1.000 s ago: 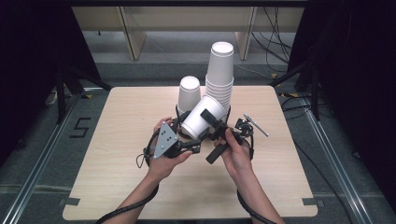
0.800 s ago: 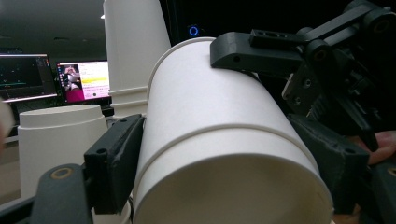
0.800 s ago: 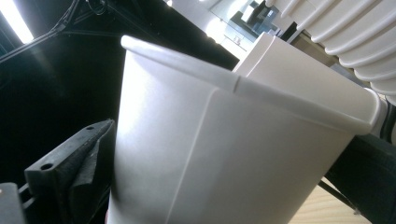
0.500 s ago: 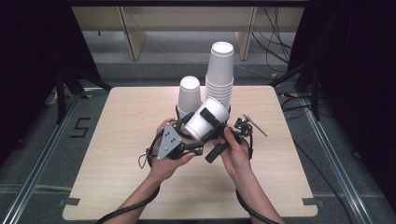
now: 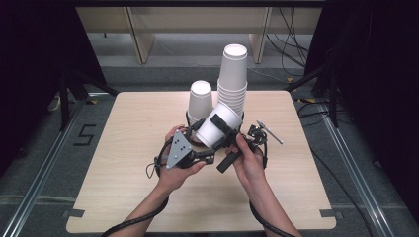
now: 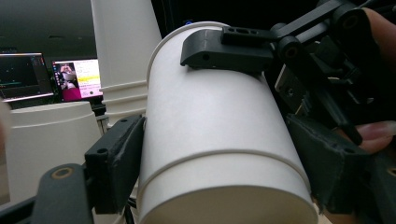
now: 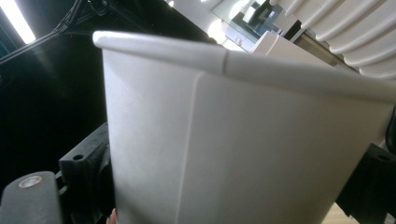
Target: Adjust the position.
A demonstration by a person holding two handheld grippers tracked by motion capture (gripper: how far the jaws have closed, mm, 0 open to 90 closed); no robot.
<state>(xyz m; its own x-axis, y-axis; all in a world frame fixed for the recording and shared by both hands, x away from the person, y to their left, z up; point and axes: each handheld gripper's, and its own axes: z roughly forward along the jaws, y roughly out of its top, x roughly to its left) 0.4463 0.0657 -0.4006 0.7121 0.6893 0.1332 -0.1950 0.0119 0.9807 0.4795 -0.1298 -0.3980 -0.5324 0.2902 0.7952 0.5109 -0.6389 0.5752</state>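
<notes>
L jaws grip tilted cup [image 5: 219,124]; R jaws just closing round it, nr stack [image 5: 233,79]

cup [image 7: 243,140]: base cut off | monitors [image 6: 51,77]: text unreadable

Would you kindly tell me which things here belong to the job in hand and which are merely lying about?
In the job:
- tilted paper cup, gripped by both
- left gripper, jaws shut on its sides
- right gripper, jaws just closing on its rim end, one across its wall

Lying about:
- tall cup stack, upside down
- short cup stack, upside down
- table
</notes>
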